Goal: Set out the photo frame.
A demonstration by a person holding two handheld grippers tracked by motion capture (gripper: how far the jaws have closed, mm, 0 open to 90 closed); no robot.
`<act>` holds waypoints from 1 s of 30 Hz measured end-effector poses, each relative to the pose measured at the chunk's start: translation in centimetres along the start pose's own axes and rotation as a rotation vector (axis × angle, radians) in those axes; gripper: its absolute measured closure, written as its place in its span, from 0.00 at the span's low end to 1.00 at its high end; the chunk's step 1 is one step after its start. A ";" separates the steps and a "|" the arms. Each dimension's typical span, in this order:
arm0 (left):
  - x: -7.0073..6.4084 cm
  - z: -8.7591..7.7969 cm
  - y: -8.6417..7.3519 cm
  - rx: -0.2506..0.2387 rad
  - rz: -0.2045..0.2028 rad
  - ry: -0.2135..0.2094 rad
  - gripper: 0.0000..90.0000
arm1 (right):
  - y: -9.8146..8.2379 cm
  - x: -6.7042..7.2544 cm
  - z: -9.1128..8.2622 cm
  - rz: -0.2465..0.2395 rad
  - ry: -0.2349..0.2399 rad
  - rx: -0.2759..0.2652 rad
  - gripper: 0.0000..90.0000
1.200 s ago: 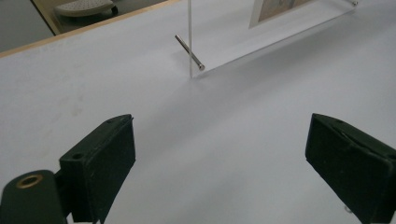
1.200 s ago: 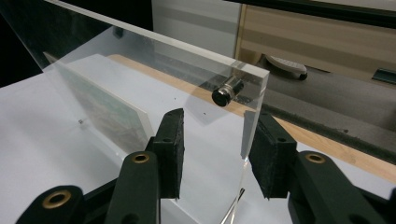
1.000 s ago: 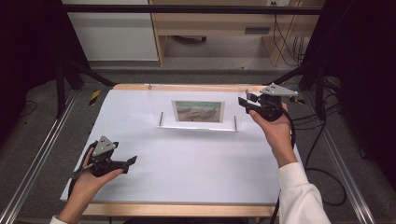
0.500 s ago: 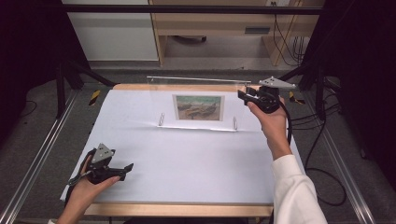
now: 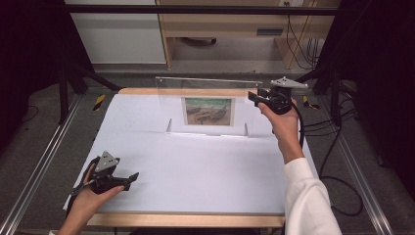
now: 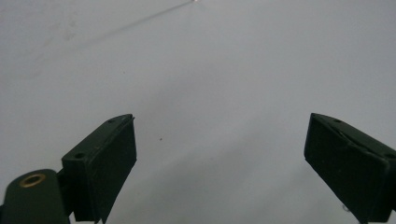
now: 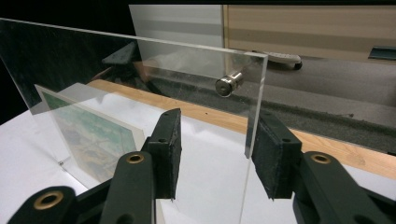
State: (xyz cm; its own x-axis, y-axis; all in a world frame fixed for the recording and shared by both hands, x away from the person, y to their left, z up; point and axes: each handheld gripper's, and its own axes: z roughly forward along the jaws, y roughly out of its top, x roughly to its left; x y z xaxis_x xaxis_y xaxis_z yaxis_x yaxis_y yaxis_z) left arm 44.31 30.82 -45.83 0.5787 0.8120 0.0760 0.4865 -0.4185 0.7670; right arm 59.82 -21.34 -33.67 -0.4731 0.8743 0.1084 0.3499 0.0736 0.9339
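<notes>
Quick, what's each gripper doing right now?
Left gripper: open, holding nothing.
Right gripper: open, jaws have just been opening, clear panel edge between them, not clamped.

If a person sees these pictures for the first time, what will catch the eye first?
Probably the clear panel standing upright at the far side of the white table, its edge between the right gripper's jaws, which have just been opening. Beneath it lies a painted picture. The left gripper rests open near the front left.

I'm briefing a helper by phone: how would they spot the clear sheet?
Look to the far edge of the white table. The clear sheet stands upright there in front of a small picture. It is see-through, with a metal stud near one corner.
</notes>
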 end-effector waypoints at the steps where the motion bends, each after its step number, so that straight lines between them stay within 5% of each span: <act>1: 0.0 0.0 0.0 0.001 -0.001 0.000 0.10 | 0.0 0.0 0.1 -0.003 -0.003 0.004 0.58; 11: -0.3 0.1 0.2 0.002 0.015 -0.002 0.10 | 0.3 0.6 0.8 -0.042 -0.023 0.025 0.45; 19: -0.3 0.1 0.1 0.008 0.018 0.012 0.09 | -0.7 1.4 -0.7 -0.104 -0.120 0.050 0.23; 24: -0.4 0.2 -0.1 0.009 0.017 0.024 0.09 | -3.1 2.6 -3.0 -0.153 -0.153 0.084 0.14; 30: -0.5 0.4 -0.2 0.012 0.020 0.034 0.09 | -8.8 3.7 -5.9 -0.180 -0.142 0.153 0.10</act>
State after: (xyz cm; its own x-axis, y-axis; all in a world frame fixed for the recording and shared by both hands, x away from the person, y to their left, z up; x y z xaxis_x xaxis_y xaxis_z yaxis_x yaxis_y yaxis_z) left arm 44.21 30.32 -46.28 0.5658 0.8168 0.1127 0.4833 -0.4393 0.7573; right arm 50.16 -21.58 -39.47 -0.4244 0.8984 -0.1132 0.3936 0.2956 0.8705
